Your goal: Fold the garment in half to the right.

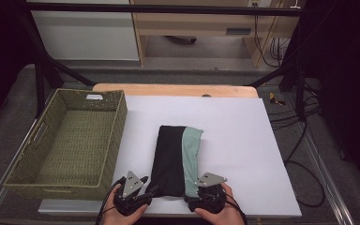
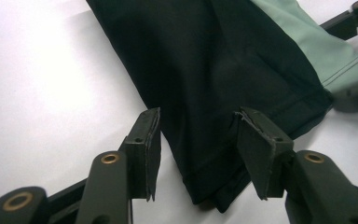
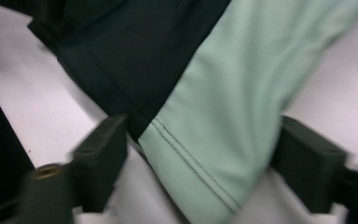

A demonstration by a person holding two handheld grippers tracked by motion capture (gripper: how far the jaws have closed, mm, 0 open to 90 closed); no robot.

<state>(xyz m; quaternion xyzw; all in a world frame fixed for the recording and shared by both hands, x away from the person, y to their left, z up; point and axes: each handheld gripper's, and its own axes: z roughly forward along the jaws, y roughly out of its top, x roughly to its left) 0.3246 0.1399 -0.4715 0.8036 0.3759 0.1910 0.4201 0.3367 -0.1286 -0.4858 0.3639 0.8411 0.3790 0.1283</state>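
A folded garment, black [image 1: 170, 159] with a mint green panel [image 1: 191, 157], lies lengthwise on the white tabletop [image 1: 243, 150]. At its near left corner my left gripper [image 1: 146, 188] stands open. In the left gripper view the black hem corner [image 2: 205, 182] lies between the two jaws of the left gripper [image 2: 198, 149], with a gap on the left side. My right gripper [image 1: 195, 196] is at the near right corner, also open. Its view is blurred: the green stitched edge [image 3: 205, 154] sits between the wide-set jaws of the right gripper [image 3: 203, 163], and the pads do not press on it.
A green woven basket [image 1: 117, 136] stands at the left edge of the table, close beside the garment. White tabletop stretches to the right and beyond the garment. Black frame legs and cables run along the floor on the right [image 1: 304, 140].
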